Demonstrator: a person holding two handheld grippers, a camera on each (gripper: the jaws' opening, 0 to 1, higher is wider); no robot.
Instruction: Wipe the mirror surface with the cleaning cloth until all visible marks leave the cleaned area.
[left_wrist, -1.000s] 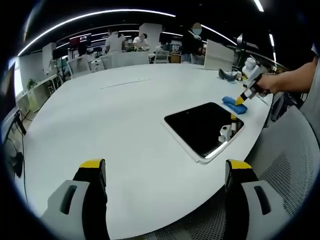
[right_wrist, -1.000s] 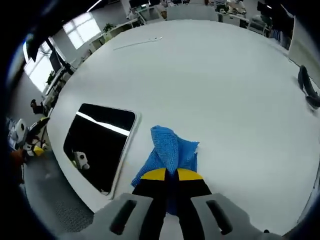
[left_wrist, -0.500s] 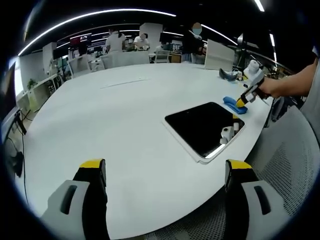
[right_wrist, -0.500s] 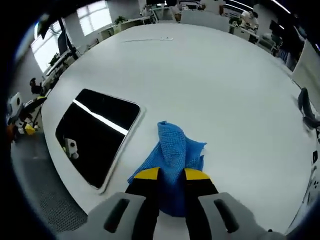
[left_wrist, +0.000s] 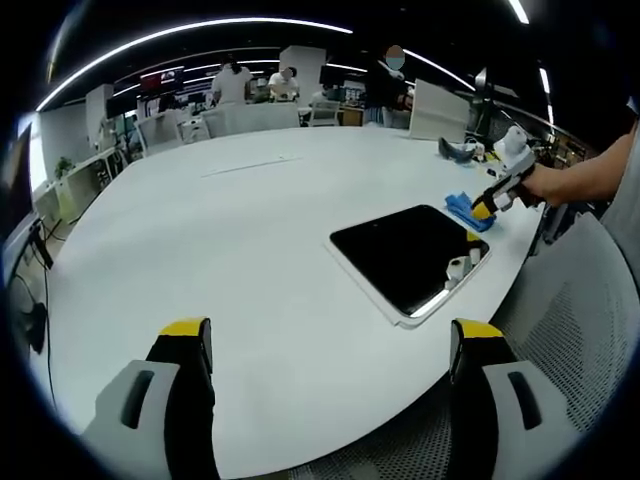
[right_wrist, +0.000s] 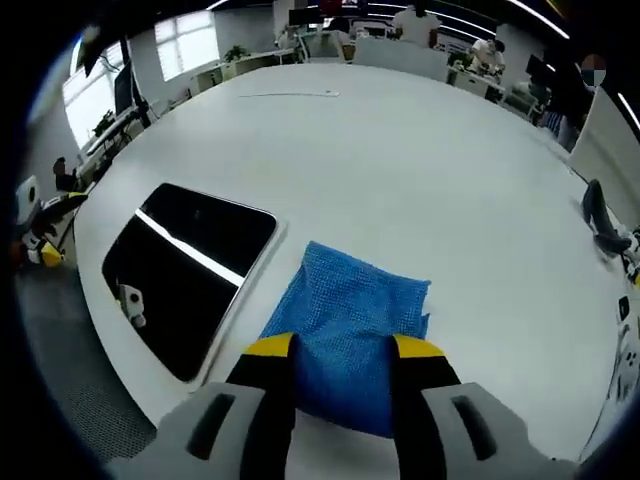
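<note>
Both grippers are standing with their jaws spread. Right gripper (right_wrist: 340, 347), seen in its own view, is holding its yellow-tipped jaws apart over the near edge of the blue cleaning cloth (right_wrist: 350, 325); whether the tips are touching the fabric is hard to tell from this angle. The cloth is lying flat on the white table (right_wrist: 420, 170), just beside the mirror (right_wrist: 185, 270), whose dark glass is catching a ceiling light as a bright stripe. Half a second ago the jaws were nearer together and the cloth was bunched up into a peak between them; now they are standing wider and the cloth is lying spread out.

Left gripper (left_wrist: 330, 338) is hovering above the near rim of the table, its jaws wide apart with nothing between them, and its view is looking much as it did before. From there the mirror (left_wrist: 405, 252) is lying near the table's right edge, with the cloth (left_wrist: 464, 209) just past its far corner and the right gripper (left_wrist: 487, 205) over the cloth, held by a person's hand (left_wrist: 545, 185).

No writing or brand is readable anywhere. A dark object (right_wrist: 603, 216) is sitting on the table well apart from the cloth. A mesh chair (left_wrist: 575, 340) is standing by the table's edge, and desks and people are filling the office background.
</note>
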